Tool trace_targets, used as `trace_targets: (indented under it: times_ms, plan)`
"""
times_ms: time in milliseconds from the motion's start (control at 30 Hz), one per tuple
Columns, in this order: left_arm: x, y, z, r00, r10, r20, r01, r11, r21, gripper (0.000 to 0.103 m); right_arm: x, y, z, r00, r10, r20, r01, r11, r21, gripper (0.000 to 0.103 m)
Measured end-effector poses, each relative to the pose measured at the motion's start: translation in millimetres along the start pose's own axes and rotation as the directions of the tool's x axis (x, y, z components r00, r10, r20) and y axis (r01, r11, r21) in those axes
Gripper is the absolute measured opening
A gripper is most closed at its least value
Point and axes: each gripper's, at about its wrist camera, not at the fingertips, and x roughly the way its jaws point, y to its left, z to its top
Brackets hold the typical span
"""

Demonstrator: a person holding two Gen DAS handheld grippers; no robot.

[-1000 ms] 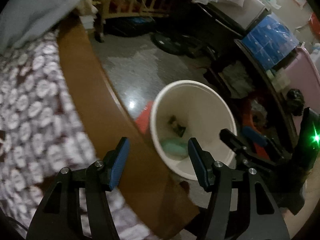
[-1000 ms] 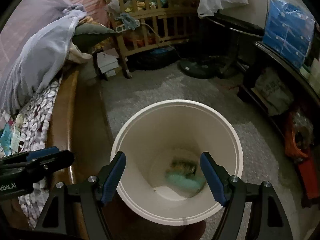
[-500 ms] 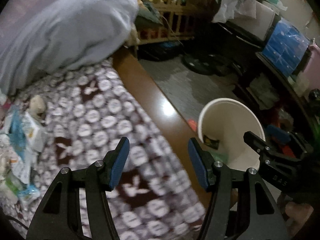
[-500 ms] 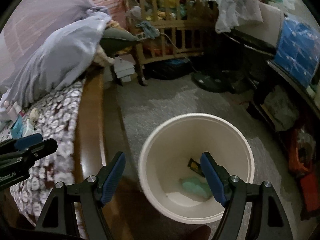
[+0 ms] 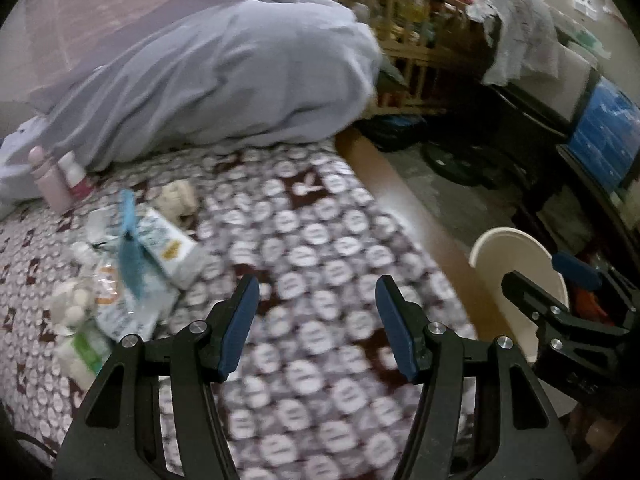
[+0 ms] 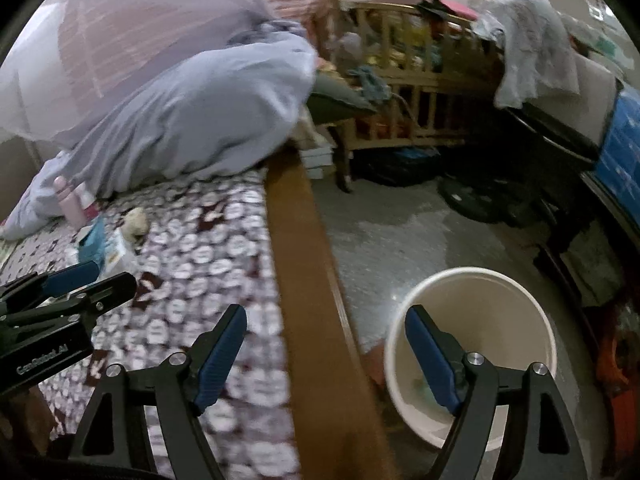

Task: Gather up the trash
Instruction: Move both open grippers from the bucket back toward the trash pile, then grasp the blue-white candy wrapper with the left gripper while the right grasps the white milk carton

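Note:
A pile of trash (image 5: 132,264) lies on the patterned bed cover at the left: a carton (image 5: 170,246), a blue wrapper (image 5: 129,248), plastic bags and a crumpled paper ball (image 5: 178,198). It also shows small in the right wrist view (image 6: 108,246). The cream trash bin (image 6: 472,344) stands on the floor beside the bed, with something teal at its bottom; its rim shows in the left wrist view (image 5: 516,256). My left gripper (image 5: 314,324) is open and empty over the bed cover, right of the pile. My right gripper (image 6: 326,354) is open and empty above the bed's wooden edge.
The brown wooden bed rail (image 6: 308,280) runs between bed and floor. A grey-blue duvet (image 5: 224,80) is heaped at the back, with a pink bottle (image 5: 50,184) beside it. A wooden crib (image 6: 404,96), a fan base (image 6: 480,200) and dark shelving (image 5: 568,152) crowd the far floor.
Both grippers swung left from over the bin toward the bed. The trash pile came into the left view; the bin slid to the right. Both stayed open and empty.

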Motion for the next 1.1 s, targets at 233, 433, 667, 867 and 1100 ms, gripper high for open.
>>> trace_targets:
  times_ms: [233, 433, 667, 867, 1100]
  plan:
    - [-13.2, 41.6, -10.9, 0.998, 0.06, 0.023, -0.059, 0.997, -0.049, 0.059, 2.4, 43.1, 2.9, 0.999, 0.044, -0.001, -0.044, 0.997, -0.065, 0.081]
    - [-25.1, 79.1, -25.1, 0.995, 0.093, 0.022, -0.09, 0.99, -0.109, 0.059, 4.4, 78.9, 1.2, 0.996, 0.09, -0.01, -0.091, 0.989, -0.118, 0.082]
    - [-36.4, 129.7, -46.2, 0.99, 0.141, -0.004, -0.139, 0.975, -0.175, 0.059, 11.8, 119.1, -6.7, 0.987, 0.153, -0.054, -0.161, 0.966, -0.201, 0.083]
    - [-46.3, 177.3, -68.2, 0.98, 0.194, -0.035, -0.197, 0.954, -0.227, 0.059, 22.8, 146.5, -15.3, 0.975, 0.198, -0.105, -0.219, 0.944, -0.248, 0.084]
    - [-50.4, 220.9, -94.5, 0.97, 0.229, -0.084, -0.244, 0.926, -0.287, 0.059, 39.9, 172.3, -25.7, 0.957, 0.235, -0.171, -0.276, 0.918, -0.286, 0.084]
